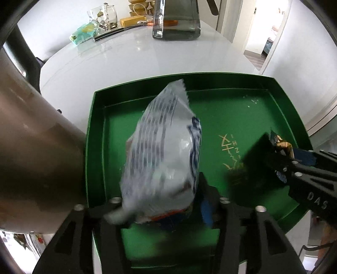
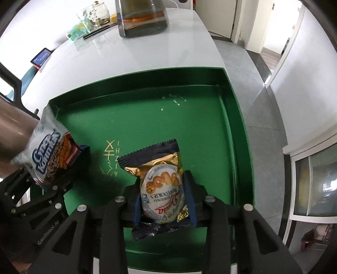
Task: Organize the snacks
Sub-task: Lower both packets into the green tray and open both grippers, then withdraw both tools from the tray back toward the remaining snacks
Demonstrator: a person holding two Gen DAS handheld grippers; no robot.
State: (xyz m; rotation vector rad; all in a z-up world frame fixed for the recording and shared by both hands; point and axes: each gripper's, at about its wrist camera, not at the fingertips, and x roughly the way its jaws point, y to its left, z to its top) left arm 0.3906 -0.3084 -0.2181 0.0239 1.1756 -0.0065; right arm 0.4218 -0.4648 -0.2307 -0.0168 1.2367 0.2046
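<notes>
Left gripper part-open, blurred white crinkly snack bag between its fingers, grip unclear | right gripper part-open around gold-and-navy foil cookie packet | both over shallow green square tray | brown metal kettle crowds left edge

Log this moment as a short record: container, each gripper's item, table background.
container: green tray on white table
left gripper: white snack bag between its jaws, above the tray
right gripper: gold-and-blue cookie packet between its jaws, over the tray floor
background: glass jars, dark glass vessel
</notes>
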